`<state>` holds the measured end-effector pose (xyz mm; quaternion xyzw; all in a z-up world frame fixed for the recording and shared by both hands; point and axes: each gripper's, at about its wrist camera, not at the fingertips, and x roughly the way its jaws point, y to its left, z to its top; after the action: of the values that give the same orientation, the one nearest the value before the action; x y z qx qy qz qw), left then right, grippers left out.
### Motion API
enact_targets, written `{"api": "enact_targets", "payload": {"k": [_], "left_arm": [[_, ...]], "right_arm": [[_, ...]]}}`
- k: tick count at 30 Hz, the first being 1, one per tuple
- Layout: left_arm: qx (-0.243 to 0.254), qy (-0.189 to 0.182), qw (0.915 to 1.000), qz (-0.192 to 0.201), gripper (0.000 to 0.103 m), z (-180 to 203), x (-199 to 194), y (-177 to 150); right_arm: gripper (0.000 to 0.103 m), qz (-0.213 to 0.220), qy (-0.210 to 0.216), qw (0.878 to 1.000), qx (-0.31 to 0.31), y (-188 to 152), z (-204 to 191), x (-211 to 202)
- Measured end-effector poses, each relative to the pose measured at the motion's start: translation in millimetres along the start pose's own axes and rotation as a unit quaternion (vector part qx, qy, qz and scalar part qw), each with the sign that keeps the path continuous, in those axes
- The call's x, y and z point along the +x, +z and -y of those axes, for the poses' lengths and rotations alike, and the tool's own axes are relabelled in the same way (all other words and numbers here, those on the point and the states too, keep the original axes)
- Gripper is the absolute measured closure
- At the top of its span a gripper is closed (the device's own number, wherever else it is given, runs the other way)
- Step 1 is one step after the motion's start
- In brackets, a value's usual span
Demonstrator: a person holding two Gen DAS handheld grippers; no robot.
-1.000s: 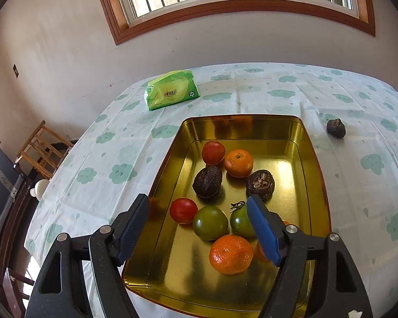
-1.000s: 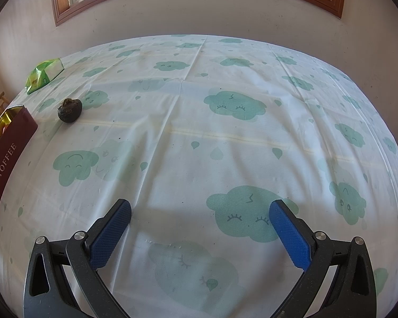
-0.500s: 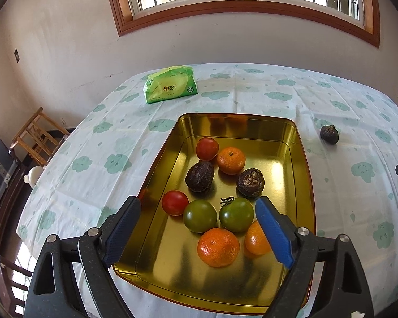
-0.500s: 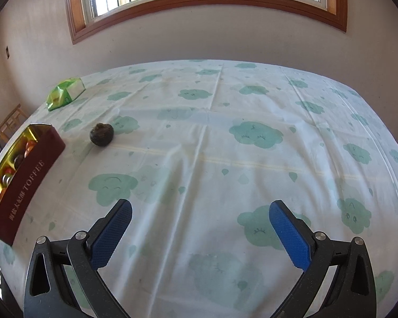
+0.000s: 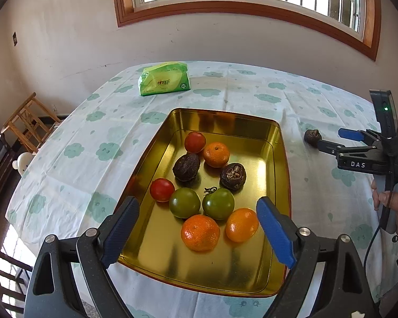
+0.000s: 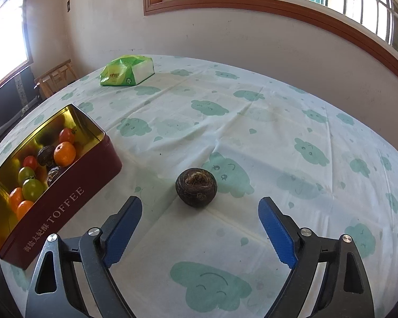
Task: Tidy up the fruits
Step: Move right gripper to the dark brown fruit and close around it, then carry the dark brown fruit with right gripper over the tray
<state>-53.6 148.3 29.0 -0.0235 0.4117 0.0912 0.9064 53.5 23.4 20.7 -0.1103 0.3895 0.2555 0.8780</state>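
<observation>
A gold tin [image 5: 253,278], dark red outside with "TOFFEE" on its side [image 6: 66,206], holds several fruits: oranges [image 5: 200,232], green tomatoes [image 5: 184,202], red tomatoes [image 5: 161,190] and dark wrinkled fruits [image 5: 186,167]. One more dark wrinkled fruit [image 6: 196,186] lies alone on the tablecloth right of the tin; it also shows in the left wrist view [image 5: 312,137]. My left gripper [image 5: 197,229] is open above the tin's near end. My right gripper [image 6: 200,228] is open, just short of the lone fruit; it appears in the left wrist view [image 5: 331,139].
A green tissue pack [image 5: 164,81] lies at the far side of the table, also in the right wrist view [image 6: 127,70]. The table has a white cloth with green clouds [image 6: 252,122]. A wooden chair [image 5: 24,122] stands off the left edge.
My right gripper has swung left and closed in on the lone dark fruit, which now sits centred before its fingers. My left gripper has drawn back a little from the tin.
</observation>
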Motion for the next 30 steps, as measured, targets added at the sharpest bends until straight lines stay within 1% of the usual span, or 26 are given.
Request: {"api": "enact_targets", "payload": {"k": [2,6,7,8,9,10,11,13,16,19,22,26,30], "left_arm": [[-0.002,-0.004,1.0,0.0,0.015,1,-1,1],[-0.005,-0.009,0.9999,-0.002,0.014,2,0,1],[-0.006,-0.01,0.9999,-0.005,0.014,2,2,1],[-0.007,-0.011,0.9999,-0.008,0.014,2,3,1],[-0.008,-0.012,0.9998,-0.011,0.014,3,4,0],[-0.01,-0.014,0.9998,-0.013,0.014,3,5,-1],[-0.012,-0.014,0.9997,-0.015,0.014,2,5,-1],[-0.016,-0.015,0.9997,-0.013,0.014,1,2,-2],[-0.022,-0.011,0.9997,-0.004,0.014,-2,-6,-4],[-0.026,-0.006,0.9996,0.005,0.014,-6,-16,-7],[-0.029,-0.004,0.9995,0.008,0.014,-9,-25,-11],[-0.033,-0.002,0.9994,0.013,0.014,-14,-36,-19],[-0.029,0.007,0.9994,0.019,0.012,-17,-45,-28]], "right_arm": [[0.021,-0.007,0.003,1.0,0.009,4,3,12],[0.023,-0.016,0.011,1.0,0.019,12,8,28],[0.029,-0.021,0.013,0.999,0.02,13,8,32],[0.042,-0.029,0.014,0.999,0.02,13,8,36],[0.051,-0.04,0.019,0.999,0.022,13,8,41],[0.06,-0.034,0.014,0.999,0.019,13,7,41],[0.062,-0.04,0.015,0.999,0.017,13,6,41],[0.062,-0.044,0.027,0.998,0.02,10,4,37],[0.062,-0.025,0.029,0.999,0.03,-1,-3,17],[0.062,-0.003,0.035,0.998,0.053,-15,-9,-7],[0.062,0.009,0.038,0.996,0.075,-32,-14,-25],[0.062,0.01,0.039,0.996,0.085,-48,-20,-40],[0.062,0.011,0.036,0.996,0.08,-53,-27,-54]]}}
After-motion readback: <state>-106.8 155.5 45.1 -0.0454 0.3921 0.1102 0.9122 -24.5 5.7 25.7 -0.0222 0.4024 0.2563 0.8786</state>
